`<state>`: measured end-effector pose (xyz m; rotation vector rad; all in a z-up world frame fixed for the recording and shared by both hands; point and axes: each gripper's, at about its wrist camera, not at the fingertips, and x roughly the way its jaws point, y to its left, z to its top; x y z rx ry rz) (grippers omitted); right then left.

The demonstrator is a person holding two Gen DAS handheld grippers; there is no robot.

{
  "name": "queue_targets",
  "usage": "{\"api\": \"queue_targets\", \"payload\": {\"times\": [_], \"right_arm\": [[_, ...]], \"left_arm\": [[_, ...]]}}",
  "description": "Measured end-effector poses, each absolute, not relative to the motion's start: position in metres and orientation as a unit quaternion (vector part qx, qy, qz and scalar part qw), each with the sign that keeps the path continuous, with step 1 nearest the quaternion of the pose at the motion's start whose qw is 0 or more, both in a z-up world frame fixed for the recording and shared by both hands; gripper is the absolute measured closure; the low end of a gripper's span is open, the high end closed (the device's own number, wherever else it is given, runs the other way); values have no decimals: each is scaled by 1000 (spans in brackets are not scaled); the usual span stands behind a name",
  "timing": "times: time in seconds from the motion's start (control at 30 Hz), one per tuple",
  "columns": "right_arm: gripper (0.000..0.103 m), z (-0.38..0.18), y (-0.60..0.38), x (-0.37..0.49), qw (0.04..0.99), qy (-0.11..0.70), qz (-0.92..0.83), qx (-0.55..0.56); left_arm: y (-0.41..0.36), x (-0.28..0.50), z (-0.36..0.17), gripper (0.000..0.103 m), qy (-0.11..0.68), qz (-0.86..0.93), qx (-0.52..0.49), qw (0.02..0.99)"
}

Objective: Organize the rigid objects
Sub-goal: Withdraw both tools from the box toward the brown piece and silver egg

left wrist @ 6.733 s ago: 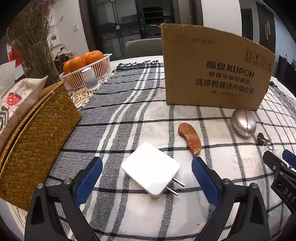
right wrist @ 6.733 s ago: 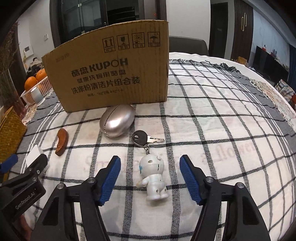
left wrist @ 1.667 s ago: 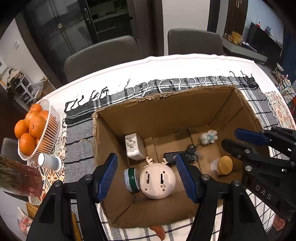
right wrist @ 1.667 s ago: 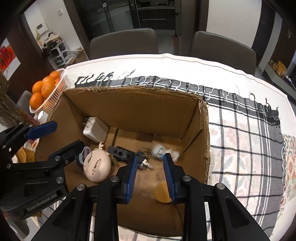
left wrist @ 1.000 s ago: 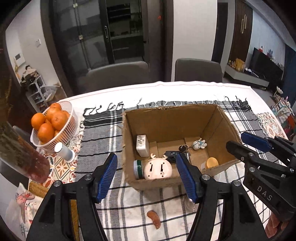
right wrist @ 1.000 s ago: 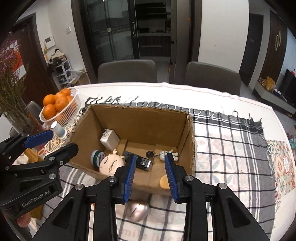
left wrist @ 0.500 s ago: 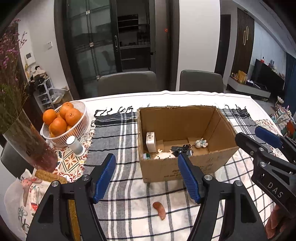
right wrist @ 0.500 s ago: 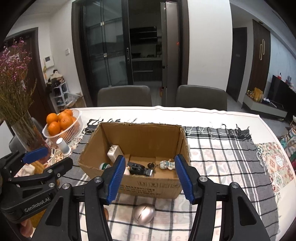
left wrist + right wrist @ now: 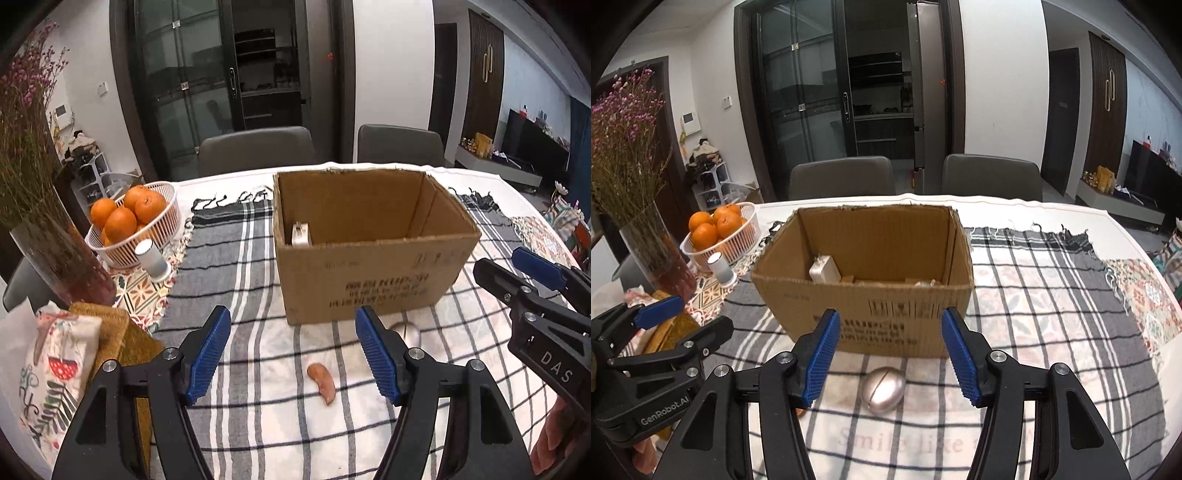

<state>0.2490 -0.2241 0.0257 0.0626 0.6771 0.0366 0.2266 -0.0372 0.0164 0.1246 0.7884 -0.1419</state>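
An open cardboard box (image 9: 373,273) (image 9: 864,314) stands on the checked tablecloth, with a white charger (image 9: 300,233) (image 9: 824,268) leaning inside its left wall. A small brown curved piece (image 9: 322,377) lies on the cloth in front of the box. A silver egg-shaped object (image 9: 882,388) (image 9: 406,332) lies just before the box. My left gripper (image 9: 293,354) is open and empty, held above the brown piece. My right gripper (image 9: 890,356) is open and empty, above the silver egg. Each gripper shows at the edge of the other's view.
A white basket of oranges (image 9: 129,218) and a small white cylinder (image 9: 152,258) stand at the left. A glass vase of dried flowers (image 9: 55,254), a woven basket (image 9: 118,332) and a printed cushion (image 9: 44,373) sit at the near left. Two grey chairs (image 9: 255,147) stand behind the table.
Both grippers have drawn back and down from over the box toward the table's near side. The view is now lower, so the box's contents are mostly hidden behind its front wall.
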Motion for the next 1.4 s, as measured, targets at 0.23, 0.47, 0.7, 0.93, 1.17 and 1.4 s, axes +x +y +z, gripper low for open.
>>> {"api": "queue_targets", "payload": {"times": [0.23,0.47,0.7,0.93,1.17,1.4], "right_arm": [[45,6,-225,233,942,332,16,39],[45,-16,-225,228,935,351,30,49],[39,-35,-219,222,931,361,36,40],[37,-54,-214,227,927,372,36,27],[36,-78,-210,238,921,387,46,19],[36,-97,-210,246,913,404,44,20]], "left_arm": [[-35,214,-3,33,386,-76,52,918],[-33,203,-21,33,387,-82,42,918],[-31,197,-45,33,394,-95,40,913],[-27,204,-70,33,407,-104,35,907],[-28,210,-92,33,408,-122,46,903],[-32,213,-105,33,403,-170,86,895]]}}
